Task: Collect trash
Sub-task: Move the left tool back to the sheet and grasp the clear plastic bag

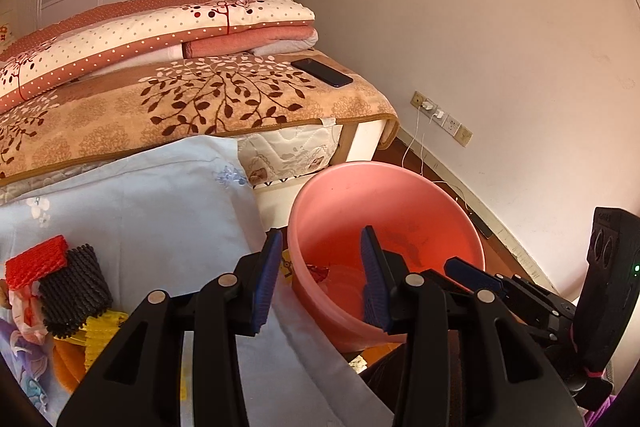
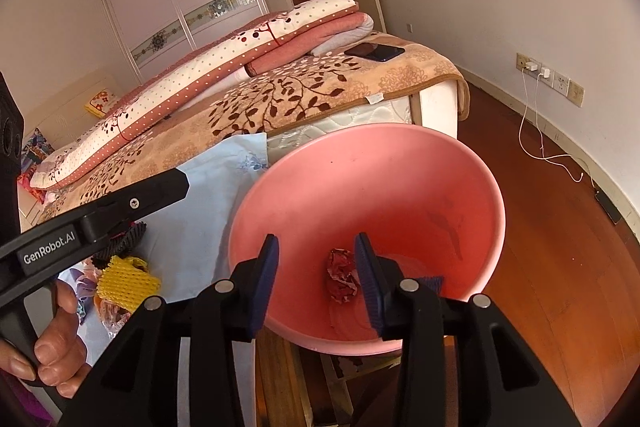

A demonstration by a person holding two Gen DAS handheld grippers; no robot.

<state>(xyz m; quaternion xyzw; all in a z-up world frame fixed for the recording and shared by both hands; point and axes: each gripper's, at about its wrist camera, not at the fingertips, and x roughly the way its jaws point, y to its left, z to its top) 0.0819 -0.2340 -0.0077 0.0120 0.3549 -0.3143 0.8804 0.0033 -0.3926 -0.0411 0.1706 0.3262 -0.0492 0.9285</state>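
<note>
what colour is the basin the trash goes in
Pink, a plain salmon shade with no pattern. The basin shows best in the right wrist view.

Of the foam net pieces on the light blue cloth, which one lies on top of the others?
The red foam net. It rests on the black one, and the yellow one lies lowest, partly under the black.

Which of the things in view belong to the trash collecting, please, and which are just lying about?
Belonging to the job: pink basin, crumpled red wrapper inside it, red foam net, black foam net, yellow foam net.

Just lying about: phone on the bed, folded quilts, chargers in the wall sockets.
</note>
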